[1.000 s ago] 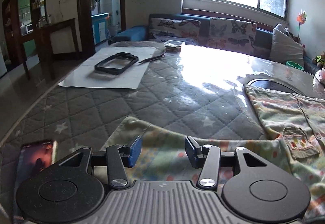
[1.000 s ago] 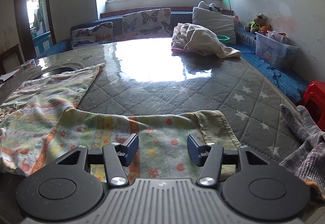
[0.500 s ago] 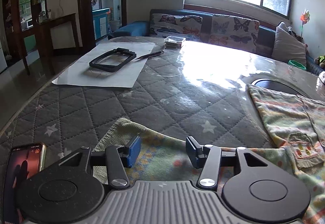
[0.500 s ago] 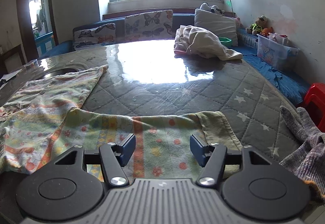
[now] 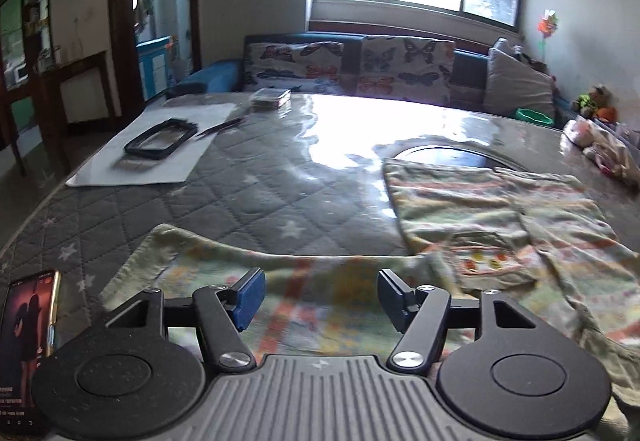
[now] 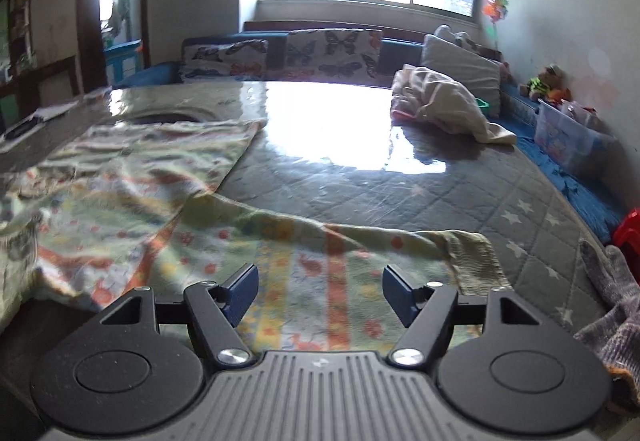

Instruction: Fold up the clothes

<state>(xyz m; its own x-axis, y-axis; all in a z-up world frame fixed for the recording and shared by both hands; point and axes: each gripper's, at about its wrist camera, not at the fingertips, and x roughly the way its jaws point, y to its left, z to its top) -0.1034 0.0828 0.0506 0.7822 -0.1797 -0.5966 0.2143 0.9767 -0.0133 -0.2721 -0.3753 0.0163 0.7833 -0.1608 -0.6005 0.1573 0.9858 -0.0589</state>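
A pale patterned child's shirt (image 5: pixel 500 209) lies spread on the grey quilted table (image 5: pixel 260 197). Its left sleeve (image 5: pixel 208 269) reaches toward my left gripper (image 5: pixel 320 295), which is open and empty just above the sleeve. In the right wrist view the same shirt (image 6: pixel 120 177) lies at left and its right sleeve (image 6: pixel 360 257) with a ribbed cuff (image 6: pixel 472 257) runs under my right gripper (image 6: pixel 320 291), which is open and empty.
A phone (image 5: pixel 28 329) lies at the near left edge. A white sheet with a black frame (image 5: pixel 160 139) and a pen sits far left. A heap of clothes (image 6: pixel 440 105) sits far right. A grey knitted glove (image 6: pixel 612 309) shows at right. A sofa stands behind.
Both grippers have pulled back and risen a little and their jaws have opened wider. The views have swung slightly, so more of the shirt body shows.
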